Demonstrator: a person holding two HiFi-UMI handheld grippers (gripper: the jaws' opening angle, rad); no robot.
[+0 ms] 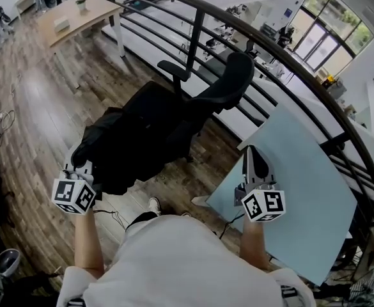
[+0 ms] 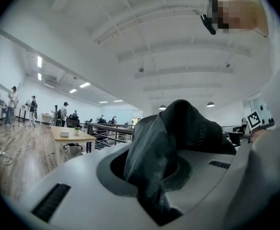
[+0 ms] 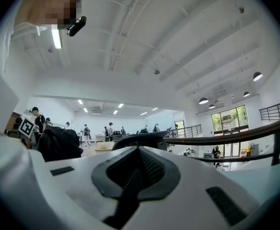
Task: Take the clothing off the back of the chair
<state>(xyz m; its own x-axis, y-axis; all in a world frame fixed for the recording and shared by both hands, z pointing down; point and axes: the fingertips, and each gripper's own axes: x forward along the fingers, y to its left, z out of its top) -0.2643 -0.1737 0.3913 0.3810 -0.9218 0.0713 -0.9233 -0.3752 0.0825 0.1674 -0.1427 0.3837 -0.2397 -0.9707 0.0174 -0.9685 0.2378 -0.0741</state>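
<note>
A black office chair (image 1: 228,85) stands in the middle of the head view, its backrest toward the railing. A black garment (image 1: 135,133) hangs in a bundle from my left gripper (image 1: 81,162) and trails over the chair's seat and armrest side. In the left gripper view the dark cloth (image 2: 178,128) is pinched between the closed jaws of the left gripper (image 2: 154,176). My right gripper (image 1: 256,162) hovers over the edge of the light blue table (image 1: 302,171), jaws together with nothing in them. The right gripper (image 3: 135,176) faces the chair's top (image 3: 140,138), with the garment (image 3: 58,145) at the left.
A dark metal railing (image 1: 289,62) curves behind the chair and table. A wooden desk (image 1: 78,15) stands at the far left. Cables (image 1: 1,120) lie on the wood floor at the left. My shoe (image 1: 153,204) is just below the hanging cloth.
</note>
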